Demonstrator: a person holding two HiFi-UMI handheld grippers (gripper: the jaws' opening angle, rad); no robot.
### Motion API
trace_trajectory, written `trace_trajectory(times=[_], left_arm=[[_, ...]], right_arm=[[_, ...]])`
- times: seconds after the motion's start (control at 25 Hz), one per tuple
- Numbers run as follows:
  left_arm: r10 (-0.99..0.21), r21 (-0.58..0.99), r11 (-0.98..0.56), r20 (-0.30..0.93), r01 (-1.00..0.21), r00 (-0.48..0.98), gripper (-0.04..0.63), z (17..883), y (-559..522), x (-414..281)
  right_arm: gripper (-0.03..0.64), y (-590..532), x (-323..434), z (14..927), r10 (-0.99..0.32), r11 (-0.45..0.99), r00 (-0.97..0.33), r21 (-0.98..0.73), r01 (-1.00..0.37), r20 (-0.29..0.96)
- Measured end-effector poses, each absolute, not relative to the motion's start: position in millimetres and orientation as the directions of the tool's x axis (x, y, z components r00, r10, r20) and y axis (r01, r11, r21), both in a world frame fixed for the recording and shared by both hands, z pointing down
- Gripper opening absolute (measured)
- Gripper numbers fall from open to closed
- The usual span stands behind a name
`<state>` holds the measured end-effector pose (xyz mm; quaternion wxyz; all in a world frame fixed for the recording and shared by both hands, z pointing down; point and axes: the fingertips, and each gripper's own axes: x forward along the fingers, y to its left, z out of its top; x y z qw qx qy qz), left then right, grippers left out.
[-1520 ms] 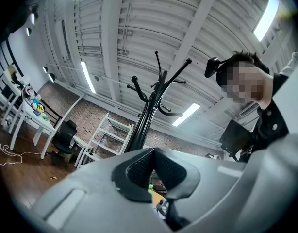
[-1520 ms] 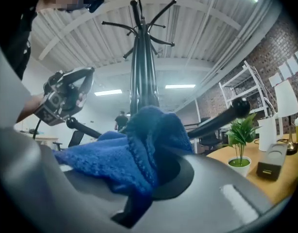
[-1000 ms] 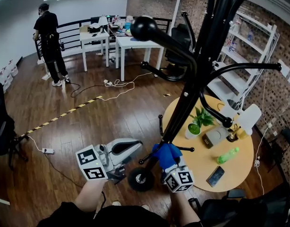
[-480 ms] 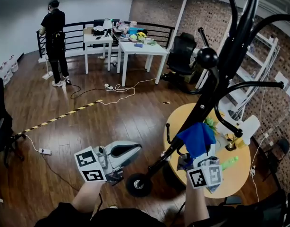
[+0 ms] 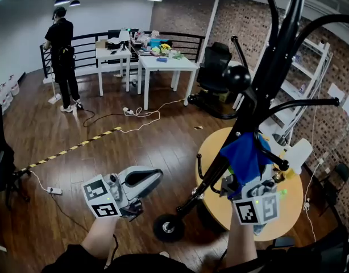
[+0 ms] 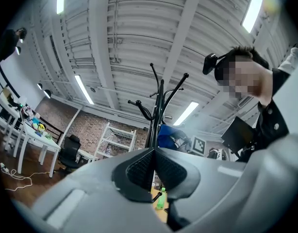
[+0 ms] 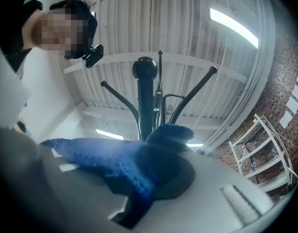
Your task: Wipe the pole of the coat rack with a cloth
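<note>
A black coat rack pole (image 5: 264, 90) rises from its round base (image 5: 167, 227) past several curved hooks. My right gripper (image 5: 246, 172) is shut on a blue cloth (image 5: 245, 157) and presses it against the pole about halfway up. From the right gripper view the cloth (image 7: 124, 164) fills the jaws, with the pole (image 7: 145, 106) straight ahead. My left gripper (image 5: 147, 181) hovers low at the left of the pole, shut and empty. In the left gripper view its pads (image 6: 141, 168) meet, and the rack (image 6: 158, 111) and cloth (image 6: 169, 136) show beyond.
A round wooden table (image 5: 288, 212) with a potted plant, a green bottle and a phone stands right behind the pole. White shelving (image 5: 311, 67) lines the brick wall. A person (image 5: 62, 56) stands far off by white desks (image 5: 163, 67). Cables lie on the floor.
My right gripper has carried the blue cloth up along the pole from near the base to about halfway up. The left gripper has stayed almost where it was.
</note>
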<state>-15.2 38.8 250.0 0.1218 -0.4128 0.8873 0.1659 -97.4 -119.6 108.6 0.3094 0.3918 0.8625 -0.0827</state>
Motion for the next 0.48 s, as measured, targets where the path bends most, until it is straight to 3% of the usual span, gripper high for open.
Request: trace_trajectory(times=[0.16, 0.32, 0.48], left_arm=[[-0.704, 0.161, 0.610, -0.340, -0.776, -0.624, 0.005, 235, 27, -24], [-0.737, 0.082, 0.605, -0.321, -0.792, -0.595, 0.005, 228, 13, -33], [-0.770, 0.101, 0.535, -0.352, -0.839, -0.533, 0.005, 225, 11, -42]], right_arm=[[0.026, -122, -88, 115, 0.632, 0.657, -0.470, 0.104, 0.747, -0.617], [0.026, -116, -79, 126, 0.648, 0.686, -0.479, 0.181, 0.705, -0.592], [0.026, -108, -70, 143, 0.631, 0.727, -0.518, 0.209, 0.654, -0.578]])
